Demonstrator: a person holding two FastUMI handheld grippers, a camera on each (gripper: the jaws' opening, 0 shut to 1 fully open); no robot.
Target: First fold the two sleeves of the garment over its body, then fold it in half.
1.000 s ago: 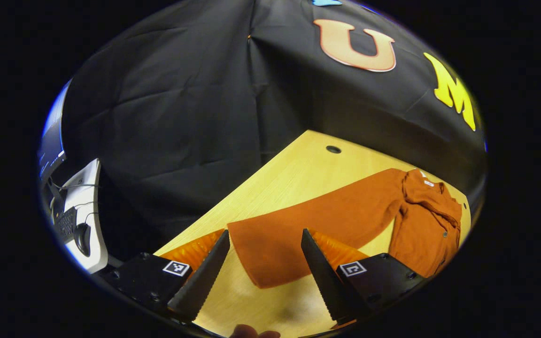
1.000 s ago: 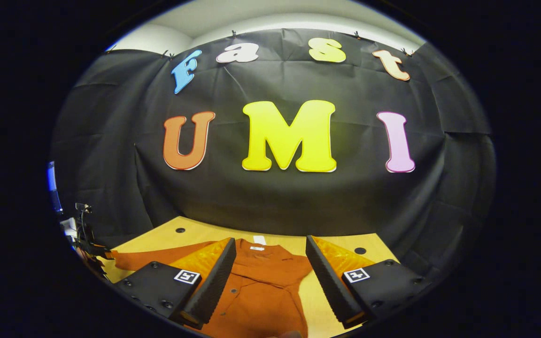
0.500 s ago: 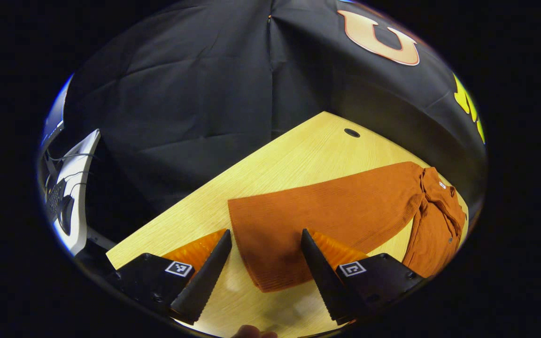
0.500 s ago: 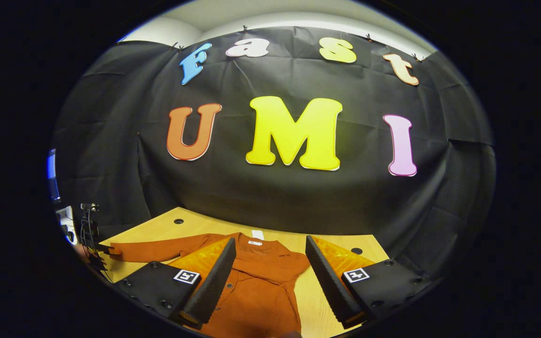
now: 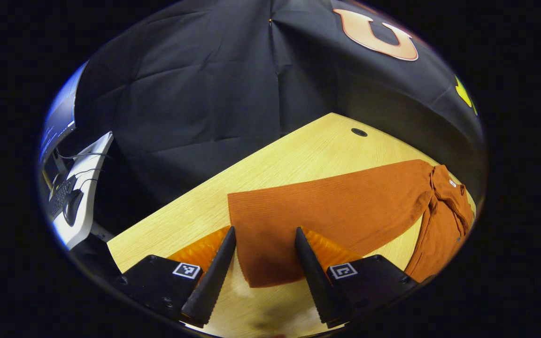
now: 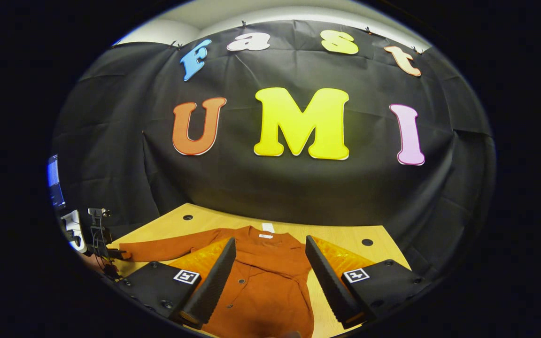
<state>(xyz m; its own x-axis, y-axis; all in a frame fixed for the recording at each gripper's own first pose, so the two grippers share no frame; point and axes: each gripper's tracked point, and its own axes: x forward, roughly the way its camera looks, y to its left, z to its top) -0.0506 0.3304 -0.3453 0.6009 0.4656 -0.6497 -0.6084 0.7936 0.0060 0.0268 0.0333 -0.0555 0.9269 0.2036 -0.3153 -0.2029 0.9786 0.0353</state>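
Left tool (image 5: 263,272) spread, sleeve (image 5: 327,213) end between its fingers on the table (image 5: 275,159); right tool (image 6: 270,281) spread above the shirt (image 6: 263,286) body

A light wooden table (image 5: 298,155) with a dark round hole (image 5: 359,132) fills the lower middle. At far left stand a white desk (image 5: 85,188), keyboard (image 5: 59,197) and monitor (image 5: 59,124).
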